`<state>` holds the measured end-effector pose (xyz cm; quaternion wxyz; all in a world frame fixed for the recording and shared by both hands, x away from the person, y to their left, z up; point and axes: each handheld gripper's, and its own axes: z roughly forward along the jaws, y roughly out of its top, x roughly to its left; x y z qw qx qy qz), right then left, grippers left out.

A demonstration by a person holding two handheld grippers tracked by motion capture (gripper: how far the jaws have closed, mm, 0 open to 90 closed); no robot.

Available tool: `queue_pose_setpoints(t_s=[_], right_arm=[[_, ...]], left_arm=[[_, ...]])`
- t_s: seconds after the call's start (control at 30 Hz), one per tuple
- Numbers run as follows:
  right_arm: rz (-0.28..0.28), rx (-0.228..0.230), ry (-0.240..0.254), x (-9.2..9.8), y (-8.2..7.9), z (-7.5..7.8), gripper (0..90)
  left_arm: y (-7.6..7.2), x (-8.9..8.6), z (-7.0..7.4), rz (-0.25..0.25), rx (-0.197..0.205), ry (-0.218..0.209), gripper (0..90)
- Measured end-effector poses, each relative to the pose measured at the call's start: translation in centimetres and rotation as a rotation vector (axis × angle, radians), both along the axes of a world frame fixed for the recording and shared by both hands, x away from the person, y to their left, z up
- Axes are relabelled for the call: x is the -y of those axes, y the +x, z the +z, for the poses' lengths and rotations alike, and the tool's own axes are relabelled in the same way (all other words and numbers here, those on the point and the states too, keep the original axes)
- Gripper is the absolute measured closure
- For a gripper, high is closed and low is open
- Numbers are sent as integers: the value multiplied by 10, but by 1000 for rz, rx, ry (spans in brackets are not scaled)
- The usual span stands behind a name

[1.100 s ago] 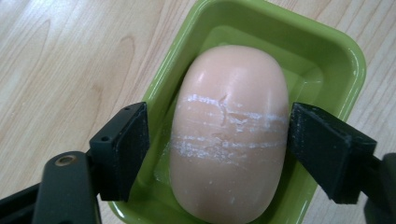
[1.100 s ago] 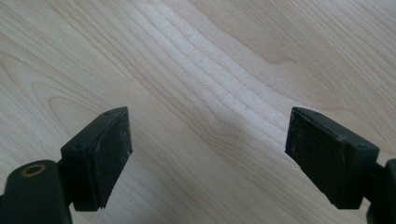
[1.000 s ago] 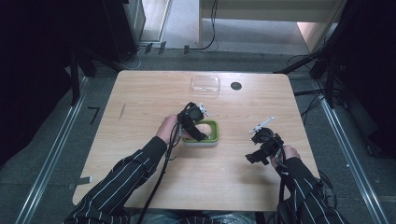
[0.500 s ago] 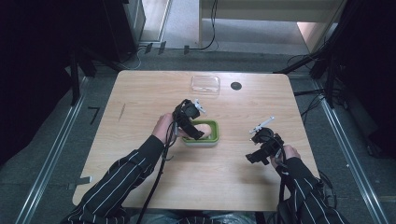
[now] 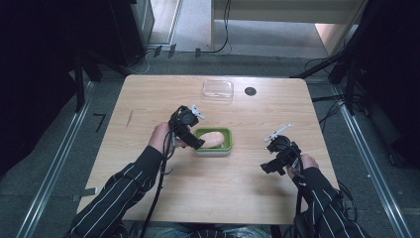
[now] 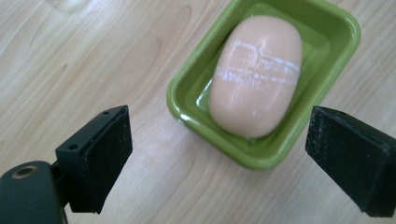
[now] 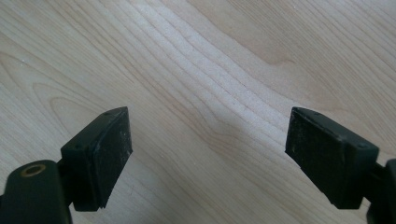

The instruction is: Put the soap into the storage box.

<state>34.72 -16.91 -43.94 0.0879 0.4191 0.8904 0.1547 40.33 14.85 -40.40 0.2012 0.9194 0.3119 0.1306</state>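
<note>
The peach oval bar of soap lies in the small green rectangular plastic dish near the centre of the pale wooden table. The left gripper hovers at the dish's nine o'clock edge; its jaws have just been opening and now stand wide, holding nothing. At four o'clock from the dish, well apart, the right gripper gapes wide over bare wood. A clear plastic lid lies at twelve o'clock.

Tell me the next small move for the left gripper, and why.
Probably draw the left gripper back and up from the green dish. Its fingers have just been opening, nothing is between them, and the soap already lies flat inside the dish.
</note>
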Motion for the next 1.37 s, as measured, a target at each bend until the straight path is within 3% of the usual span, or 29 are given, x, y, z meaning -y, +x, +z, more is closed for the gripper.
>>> queue_pose_setpoints(t_s=[0.47,0.7,0.87,1.2,1.37], right_arm=[[-1,0,-2,-1,0,0,154],[4,2,-2,-1,0,0,153],[-4,-1,1,-1,-1,0,154],[-2,-1,-3,-1,-1,0,154],[-1,-3,-9,-1,-1,0,154]], left_arm=[[-34,-42,0,50,20,17,79],[-48,-50,-6,57,19,38,77],[-61,-59,-14,62,-5,57,77],[-82,-74,-20,49,-16,52,74],[-83,-76,-22,47,-17,58,73]])
